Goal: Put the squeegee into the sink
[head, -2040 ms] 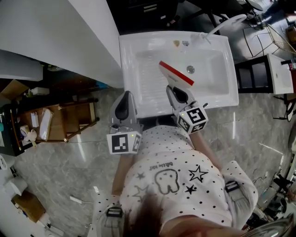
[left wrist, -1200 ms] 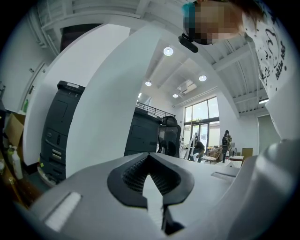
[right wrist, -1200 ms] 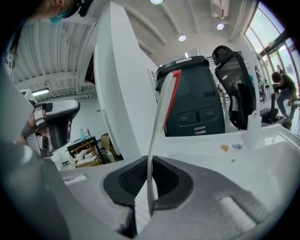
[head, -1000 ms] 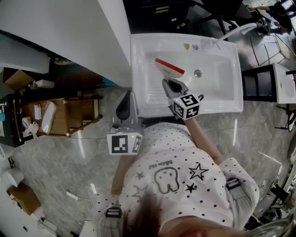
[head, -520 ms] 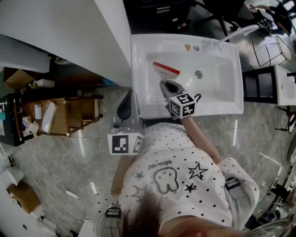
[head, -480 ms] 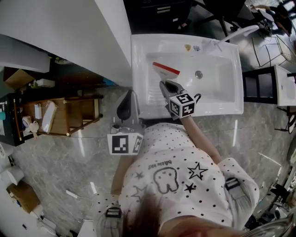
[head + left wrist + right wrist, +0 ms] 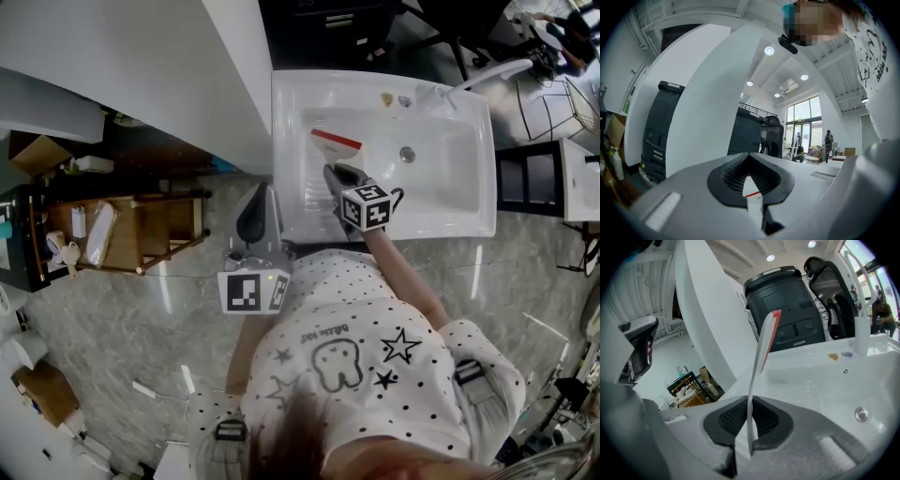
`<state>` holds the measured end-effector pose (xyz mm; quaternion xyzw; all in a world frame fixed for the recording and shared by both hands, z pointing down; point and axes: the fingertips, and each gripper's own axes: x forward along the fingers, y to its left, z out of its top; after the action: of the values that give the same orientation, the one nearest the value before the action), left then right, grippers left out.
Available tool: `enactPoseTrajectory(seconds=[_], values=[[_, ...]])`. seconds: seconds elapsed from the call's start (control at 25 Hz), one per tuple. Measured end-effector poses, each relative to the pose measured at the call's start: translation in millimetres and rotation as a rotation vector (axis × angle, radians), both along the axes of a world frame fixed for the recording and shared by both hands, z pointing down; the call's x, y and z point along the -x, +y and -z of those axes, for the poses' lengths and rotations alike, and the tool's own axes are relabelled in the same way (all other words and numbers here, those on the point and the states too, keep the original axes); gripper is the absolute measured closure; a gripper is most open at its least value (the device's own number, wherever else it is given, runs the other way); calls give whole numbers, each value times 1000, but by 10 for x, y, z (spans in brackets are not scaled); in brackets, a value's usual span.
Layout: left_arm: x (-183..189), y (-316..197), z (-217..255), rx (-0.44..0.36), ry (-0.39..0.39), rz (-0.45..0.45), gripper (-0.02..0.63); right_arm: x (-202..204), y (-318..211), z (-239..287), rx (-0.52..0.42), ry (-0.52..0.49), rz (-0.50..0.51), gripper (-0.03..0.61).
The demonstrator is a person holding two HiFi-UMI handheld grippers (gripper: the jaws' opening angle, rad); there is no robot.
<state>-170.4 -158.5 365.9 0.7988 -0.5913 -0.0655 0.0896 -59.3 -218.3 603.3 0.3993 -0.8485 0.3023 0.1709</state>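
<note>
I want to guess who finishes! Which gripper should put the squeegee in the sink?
The right gripper: it clamps the squeegee over the sink. The left gripper is empty, outside the rim.

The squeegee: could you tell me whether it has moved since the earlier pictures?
Yes. In the head view, the squeegee in the right gripper has shifted left, away from the drain.
</note>
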Motion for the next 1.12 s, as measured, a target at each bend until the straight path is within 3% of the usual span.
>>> enactPoseTrajectory(seconds=[0.56, 1.12], values=[[24, -68, 0, -4, 7, 10, 626, 34, -57, -195, 55, 23, 14, 560], [35, -137, 4, -2, 1, 6, 626, 61, -122, -348, 168, 75, 14, 560]])
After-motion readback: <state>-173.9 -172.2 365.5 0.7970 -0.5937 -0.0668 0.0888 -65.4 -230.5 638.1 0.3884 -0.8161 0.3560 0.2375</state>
